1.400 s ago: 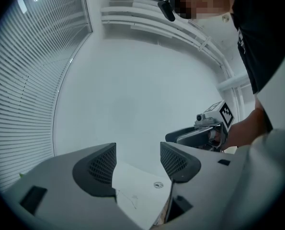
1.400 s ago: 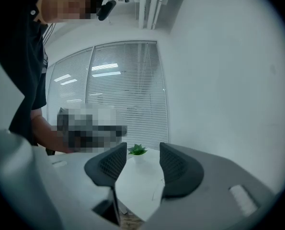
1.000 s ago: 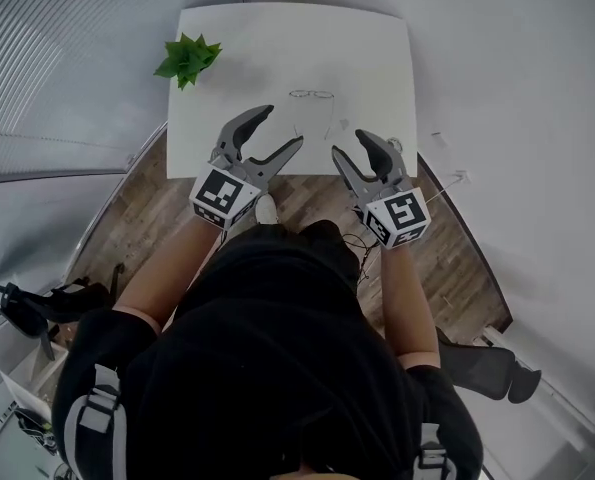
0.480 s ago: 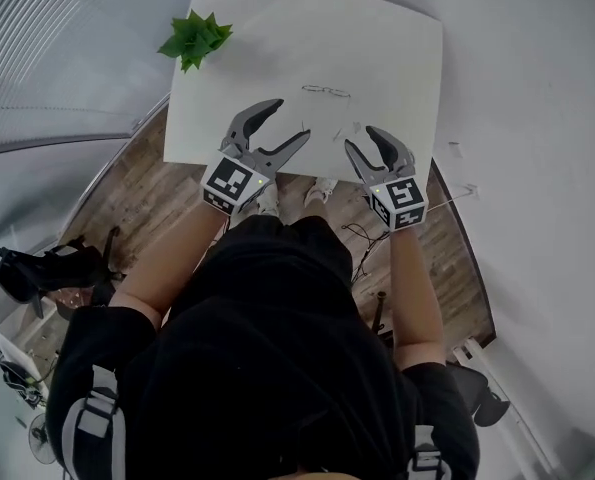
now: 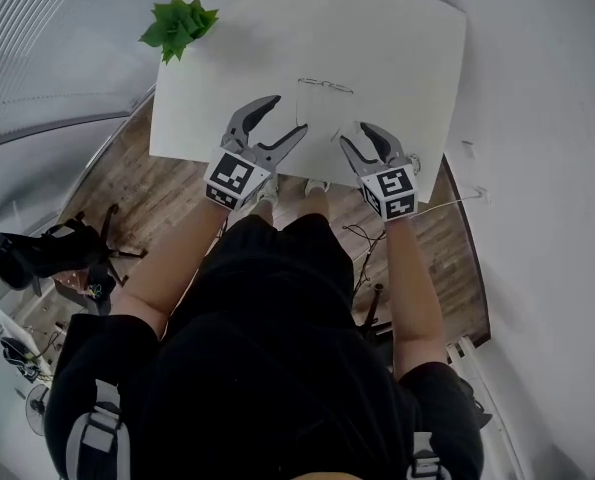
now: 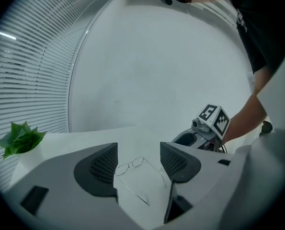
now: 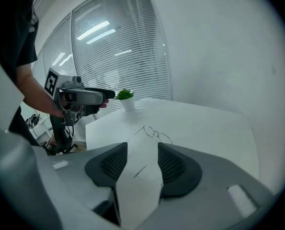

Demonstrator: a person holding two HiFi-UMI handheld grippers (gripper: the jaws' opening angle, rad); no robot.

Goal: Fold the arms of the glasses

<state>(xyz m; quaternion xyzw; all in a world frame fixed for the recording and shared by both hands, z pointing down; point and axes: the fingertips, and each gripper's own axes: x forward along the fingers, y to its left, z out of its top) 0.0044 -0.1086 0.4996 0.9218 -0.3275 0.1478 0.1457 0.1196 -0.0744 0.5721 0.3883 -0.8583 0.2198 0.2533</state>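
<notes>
A pair of thin wire-rimmed glasses (image 5: 324,88) is lying on the white rectangular tabletop (image 5: 407,58), near its middle and well apart from the small green potted plant (image 5: 177,25) at the far left corner. The lens front is running left to right across the tabletop on the side away from the person. Both slender arms are standing open and reaching back toward the near edge.

The grey left gripper (image 5: 287,115) and the grey right gripper (image 5: 355,134) are hovering over that near edge, one on each side, each pointing forward and slightly down at the glasses. The left gripper's fingers (image 6: 101,169) are gaping wide with nothing between them but bare tabletop, and the glasses are sitting ahead in the gap. The right gripper's fingers (image 7: 173,164) are likewise spread wide and gripping nothing; the tip of the nearer arm is showing just ahead of them.

The right gripper appears to be the closer one to an arm tip. Each arm will probably need pushing inward, toward the other, along the lens front.
</notes>
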